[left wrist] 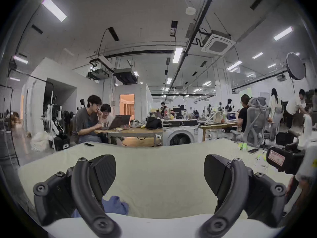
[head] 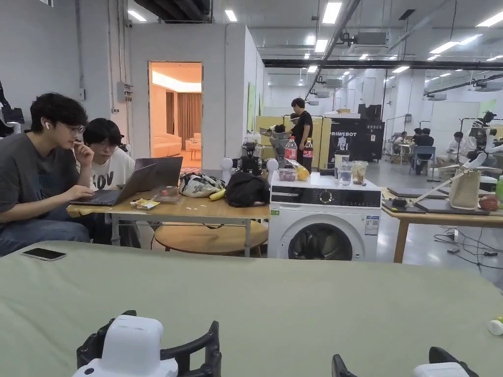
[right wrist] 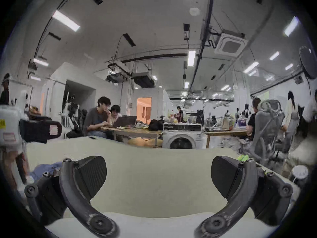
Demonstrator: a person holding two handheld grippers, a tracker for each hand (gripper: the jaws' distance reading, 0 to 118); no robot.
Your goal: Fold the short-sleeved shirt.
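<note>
Both grippers, left [left wrist: 159,174] and right [right wrist: 158,175], hover with ribbed black wedge-shaped jaws spread wide and empty above the smooth pale-green tablecloth [head: 294,304], near a crumpled blue shirt [left wrist: 115,205].

Head view looks level and forward from above the near edge of the green table [head: 294,304], across it toward the washing machine [head: 324,221] and the wooden desk [head: 196,208]; both gripper tops sit at its bottom edge. Left gripper view and right gripper view ride low, close over the table, facing the same way; fisheye, taking in the ceiling. All three share the washing machine, desk and the two seated people [head: 59,162].
</note>
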